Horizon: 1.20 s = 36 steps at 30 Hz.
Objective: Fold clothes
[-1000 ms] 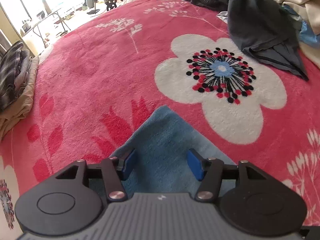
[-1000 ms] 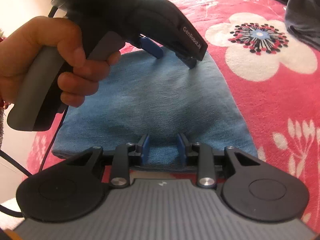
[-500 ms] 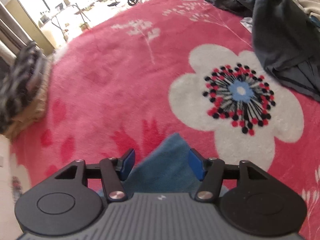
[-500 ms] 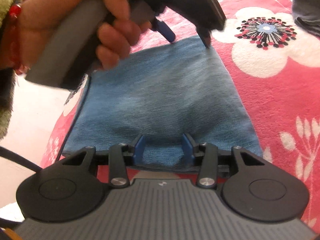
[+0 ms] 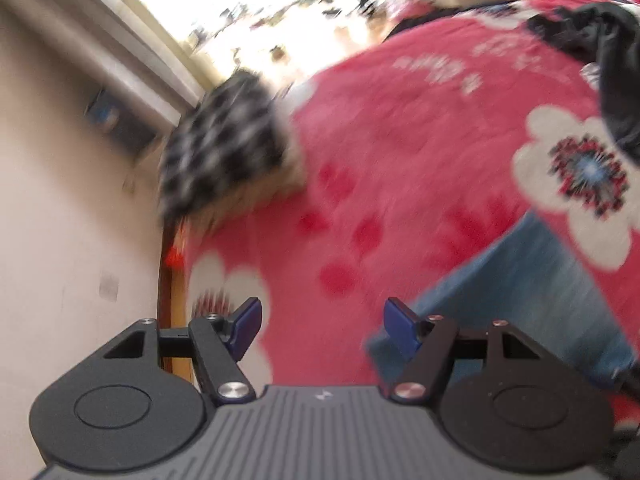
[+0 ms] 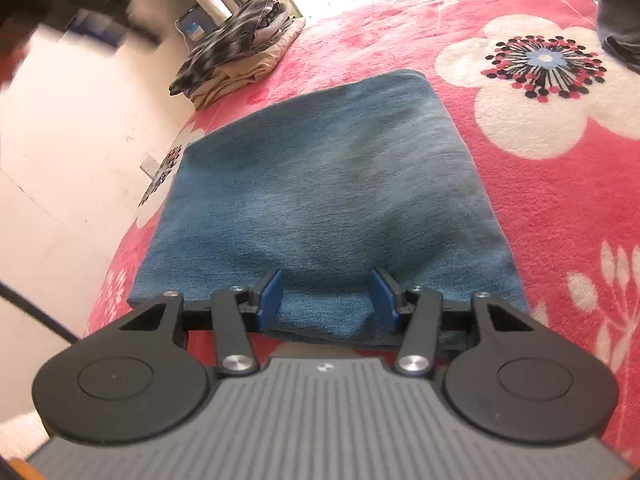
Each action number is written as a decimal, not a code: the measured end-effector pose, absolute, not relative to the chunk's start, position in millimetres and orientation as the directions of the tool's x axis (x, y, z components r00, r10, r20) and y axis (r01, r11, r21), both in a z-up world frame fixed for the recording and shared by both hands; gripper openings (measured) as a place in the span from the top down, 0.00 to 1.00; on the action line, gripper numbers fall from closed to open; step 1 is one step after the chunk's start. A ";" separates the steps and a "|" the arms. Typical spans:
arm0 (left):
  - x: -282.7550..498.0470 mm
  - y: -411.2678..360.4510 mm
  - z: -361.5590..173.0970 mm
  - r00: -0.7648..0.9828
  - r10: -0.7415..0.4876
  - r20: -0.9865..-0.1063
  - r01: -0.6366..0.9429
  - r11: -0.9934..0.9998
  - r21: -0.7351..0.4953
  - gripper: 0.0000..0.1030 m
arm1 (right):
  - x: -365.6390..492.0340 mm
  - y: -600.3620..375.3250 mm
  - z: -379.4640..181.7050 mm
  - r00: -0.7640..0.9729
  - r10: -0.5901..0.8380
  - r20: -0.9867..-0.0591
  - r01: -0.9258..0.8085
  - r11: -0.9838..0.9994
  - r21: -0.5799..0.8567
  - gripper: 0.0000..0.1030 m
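While both tongs stand apart with nothing clamped, the jeans (image 6: 320,192) lie folded into a flat blue denim rectangle on the blanket (image 6: 540,216), mid-frame in the right wrist view. Denim is faded in patches, edges neat, far corners rounded. Its near edge runs under the right gripper (image 6: 326,294), whose jaws have just been opening; denim sits between the pads but they do not press it. In the left wrist view, heavily blurred, the jeans (image 5: 532,300) show at lower right. Left gripper (image 5: 322,322) hangs over bare blanket (image 5: 400,140), jaws just widened, nothing between them.

Blanket is pink-red fleece with big white flowers (image 6: 536,80) with dark-dotted centres. At upper left a plaid pile (image 6: 236,36) sits on beige folded cloth at the blanket's edge. Dark clothes (image 6: 618,8) lie at the upper right edge. Pale wall fills the left side; bright window area at top.

Jeans' long axis runs from bottom centre up toward the upper right, away from the right gripper.
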<state>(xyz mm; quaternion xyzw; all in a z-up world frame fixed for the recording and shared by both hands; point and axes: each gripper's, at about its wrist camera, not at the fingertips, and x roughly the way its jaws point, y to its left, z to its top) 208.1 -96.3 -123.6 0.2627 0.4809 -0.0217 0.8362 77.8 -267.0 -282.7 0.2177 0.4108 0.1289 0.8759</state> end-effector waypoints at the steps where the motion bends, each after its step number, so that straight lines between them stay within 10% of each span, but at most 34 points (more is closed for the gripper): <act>1: 199.1 -85.1 -131.6 0.516 0.221 -0.827 0.271 0.874 0.403 0.34 | 77.8 -266.0 -281.6 0.630 0.399 -0.666 -0.041 0.874 0.485 0.53; 12: 147.3 -35.8 -212.5 0.355 0.102 -0.929 0.197 0.963 0.181 0.36 | 85.3 -249.6 -270.2 0.593 0.322 -0.738 -0.010 0.919 0.394 0.51; 36: 161.8 -28.9 -237.4 0.256 0.129 -0.958 0.168 0.970 0.176 0.36 | 151.2 -215.8 -247.4 0.519 0.275 -0.809 -0.099 0.960 0.263 0.50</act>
